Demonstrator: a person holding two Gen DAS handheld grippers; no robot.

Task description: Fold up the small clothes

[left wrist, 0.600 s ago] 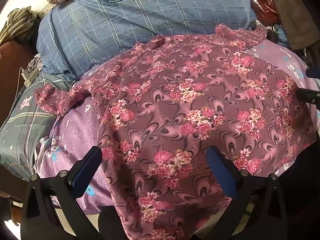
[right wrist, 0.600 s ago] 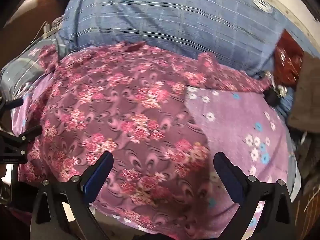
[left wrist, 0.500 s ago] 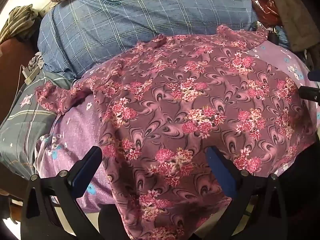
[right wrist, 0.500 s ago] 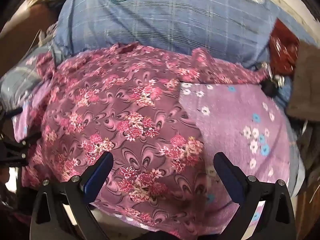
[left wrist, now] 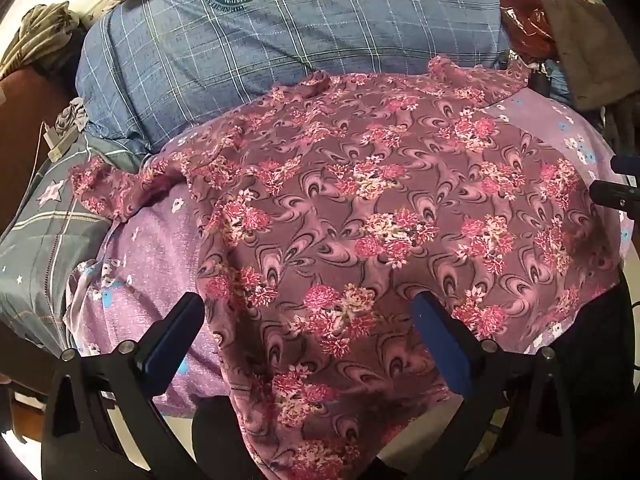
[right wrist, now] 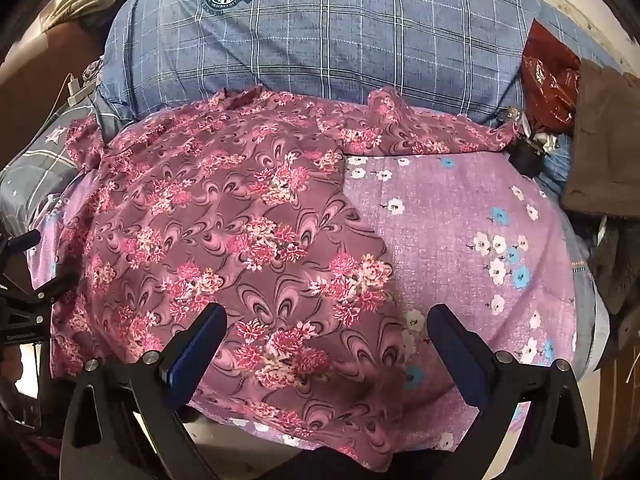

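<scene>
Maroon floral garment (left wrist: 380,220) lies spread flat, its far edge seemingly rumpled.

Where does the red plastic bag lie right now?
In the right wrist view the red bag lies at upper right on the blue checked quilt, beside a brown cloth.

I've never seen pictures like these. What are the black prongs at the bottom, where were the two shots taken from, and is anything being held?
No robot here: a person holds a two-finger gripper in each hand, each with a wide-angle camera looking along its fingers. One picture comes from the left gripper, the other from the right gripper. Both are open and hold nothing. Below them a pink flowered garment lies spread over a lilac flowered cloth. Behind is a blue checked pillow, with a red plastic bag at its right.
</scene>
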